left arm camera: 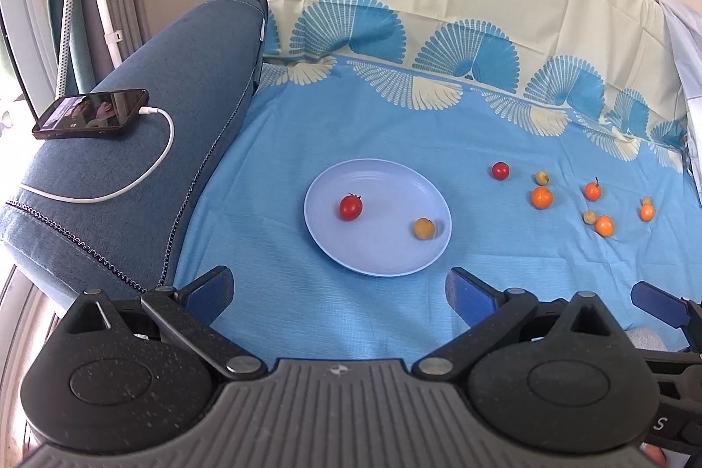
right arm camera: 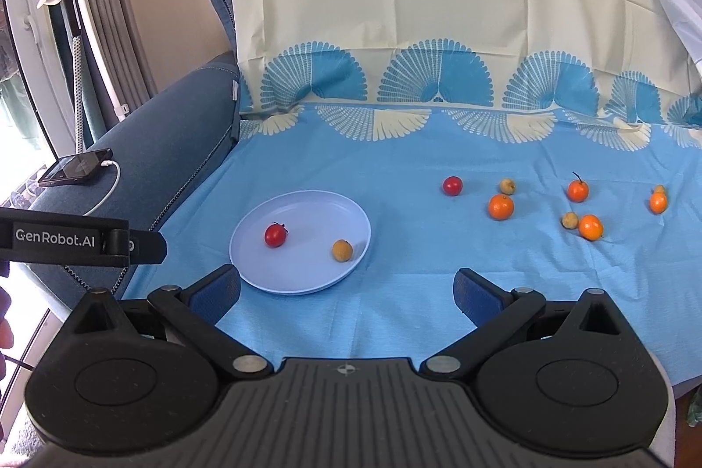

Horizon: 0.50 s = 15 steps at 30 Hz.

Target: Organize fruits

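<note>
Plate: a round pale lilac plastic plate (left arm camera: 377, 217) lies flat on the blue cloth, left of the loose fruit.
On the plate: a red cherry tomato (left arm camera: 350, 207) towards its left side and a small yellow-brown round fruit (left arm camera: 424, 228) near its right rim, apart from each other.
Loose fruit: on the cloth right of the plate, a second red tomato (right arm camera: 452, 186), four small orange mandarins, one with a dark stalk (right arm camera: 578, 190), and several small yellowish fruits; one of those (right arm camera: 569, 220) lies just beside a mandarin (right arm camera: 590, 227).
Left gripper: the left gripper (left arm camera: 340, 292) hangs over the cloth just before the plate, blue pads spread wide, nothing between them.
Right gripper: the right gripper (right arm camera: 346, 290) is likewise spread and empty, near the plate's front rim.
Cloth: a light blue sheet with fan pattern (right arm camera: 395, 161) covers the seat and back of a sofa.
Armrest: on the blue fabric armrest (left arm camera: 175, 82) rests a black phone (left arm camera: 90, 113) with a white cable (left arm camera: 145, 178) plugged in.
</note>
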Motion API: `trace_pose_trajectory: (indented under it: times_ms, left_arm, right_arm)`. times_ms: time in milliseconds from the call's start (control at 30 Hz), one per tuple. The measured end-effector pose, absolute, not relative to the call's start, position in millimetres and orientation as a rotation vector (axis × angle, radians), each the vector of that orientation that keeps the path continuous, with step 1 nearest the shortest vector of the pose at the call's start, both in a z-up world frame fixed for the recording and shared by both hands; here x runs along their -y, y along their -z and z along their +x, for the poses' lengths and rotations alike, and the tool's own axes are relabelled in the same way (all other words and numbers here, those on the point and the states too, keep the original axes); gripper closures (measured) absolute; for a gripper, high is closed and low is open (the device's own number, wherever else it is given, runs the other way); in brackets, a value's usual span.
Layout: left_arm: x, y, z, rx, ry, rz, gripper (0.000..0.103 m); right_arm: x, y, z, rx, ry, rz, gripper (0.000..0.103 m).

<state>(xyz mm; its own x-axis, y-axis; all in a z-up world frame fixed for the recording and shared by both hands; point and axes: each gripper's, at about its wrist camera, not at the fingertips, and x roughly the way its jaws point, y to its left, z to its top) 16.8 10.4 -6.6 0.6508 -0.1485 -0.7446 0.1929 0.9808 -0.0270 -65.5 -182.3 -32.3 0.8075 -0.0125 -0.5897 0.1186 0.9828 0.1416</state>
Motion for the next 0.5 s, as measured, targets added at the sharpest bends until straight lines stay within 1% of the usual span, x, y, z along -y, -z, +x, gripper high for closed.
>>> trace_pose_trajectory:
  times_ms: [500]
  left_arm:
    - [-7.4,13.0,21.5,-0.859,0.188,0.066,0.000]
  right_arm:
    - [183.2,37.6,-59.5,-0.655,0.072,0.192,0.001]
